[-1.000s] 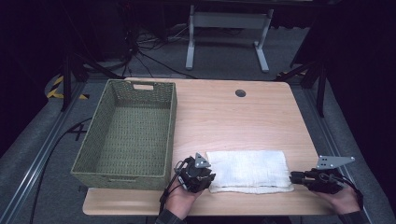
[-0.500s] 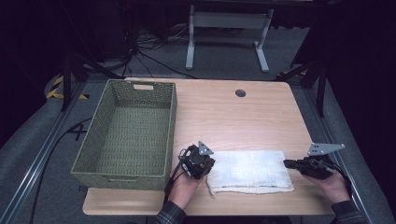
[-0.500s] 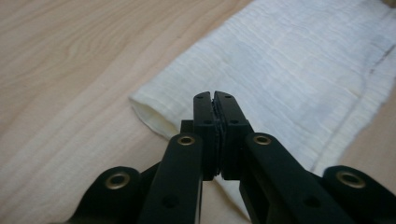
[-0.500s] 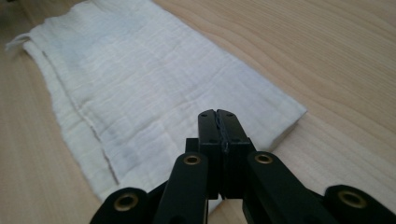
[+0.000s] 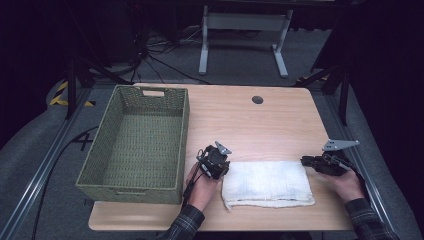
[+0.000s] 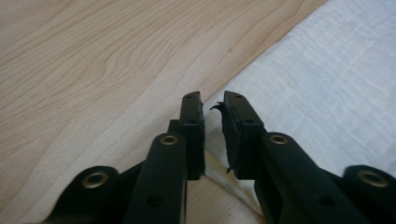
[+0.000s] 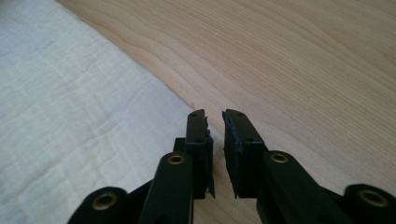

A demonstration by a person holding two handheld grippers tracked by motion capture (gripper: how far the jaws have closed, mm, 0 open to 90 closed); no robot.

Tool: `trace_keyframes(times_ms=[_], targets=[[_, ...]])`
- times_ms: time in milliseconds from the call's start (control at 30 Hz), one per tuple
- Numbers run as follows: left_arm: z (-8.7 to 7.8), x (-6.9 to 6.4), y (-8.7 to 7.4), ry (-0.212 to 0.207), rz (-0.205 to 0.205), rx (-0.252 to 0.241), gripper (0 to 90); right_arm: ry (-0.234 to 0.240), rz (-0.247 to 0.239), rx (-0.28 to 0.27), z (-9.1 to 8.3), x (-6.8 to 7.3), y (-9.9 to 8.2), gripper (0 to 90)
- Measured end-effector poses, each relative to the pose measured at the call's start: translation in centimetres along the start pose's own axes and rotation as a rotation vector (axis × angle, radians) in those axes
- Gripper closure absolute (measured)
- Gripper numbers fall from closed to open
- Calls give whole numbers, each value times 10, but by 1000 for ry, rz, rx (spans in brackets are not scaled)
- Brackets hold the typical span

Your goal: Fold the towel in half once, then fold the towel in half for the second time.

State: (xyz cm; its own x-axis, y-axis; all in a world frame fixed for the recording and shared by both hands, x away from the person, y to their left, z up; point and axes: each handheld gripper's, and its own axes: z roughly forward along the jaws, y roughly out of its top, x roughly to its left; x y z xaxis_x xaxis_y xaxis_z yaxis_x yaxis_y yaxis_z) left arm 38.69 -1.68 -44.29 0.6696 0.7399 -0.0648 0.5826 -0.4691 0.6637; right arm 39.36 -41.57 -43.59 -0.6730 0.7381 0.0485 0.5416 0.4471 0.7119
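Note:
A folded white towel lies flat near the front edge of the wooden table. My left gripper is at the towel's far left corner. In the left gripper view the gripper hovers over the towel edge. Its jaws have just been opening and stand a narrow gap apart with nothing between them. My right gripper is at the far right corner. In the right gripper view its jaws have also just been opening, empty, beside the towel.
A green woven basket stands empty on the table's left side, close to my left hand. A small black round hole sits near the far edge. Beyond the table, a grey metal stand and cables are on the floor.
Both grippers have moved away from the person, from the towel's near corners up to its far corners. The right one also came in to the left. The towel has not moved.

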Motion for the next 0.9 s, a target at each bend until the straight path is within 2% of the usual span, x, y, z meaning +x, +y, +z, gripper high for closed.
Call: trace_keyframes(times_ms=[100,167,300,400,533,600,700,900], targets=[[4,2,-2,10,-14,19,701,2,4,16,7,-4,-1,719],[6,3,-2,15,-7,30,686,16,3,27,12,-5,-1,714],[12,6,-5,26,-11,50,680,27,-3,40,18,-6,-1,721],[13,8,-5,10,-15,43,682,50,5,39,20,-8,-2,745],[13,10,-4,-16,-6,50,788,71,-2,40,20,-8,-2,839],[13,8,-4,-10,-8,49,834,69,-8,42,20,-7,-2,860],[13,8,-2,1,0,45,849,52,-19,47,18,-6,-2,870],[9,10,4,16,-5,11,852,19,-24,12,11,-5,2,871]])
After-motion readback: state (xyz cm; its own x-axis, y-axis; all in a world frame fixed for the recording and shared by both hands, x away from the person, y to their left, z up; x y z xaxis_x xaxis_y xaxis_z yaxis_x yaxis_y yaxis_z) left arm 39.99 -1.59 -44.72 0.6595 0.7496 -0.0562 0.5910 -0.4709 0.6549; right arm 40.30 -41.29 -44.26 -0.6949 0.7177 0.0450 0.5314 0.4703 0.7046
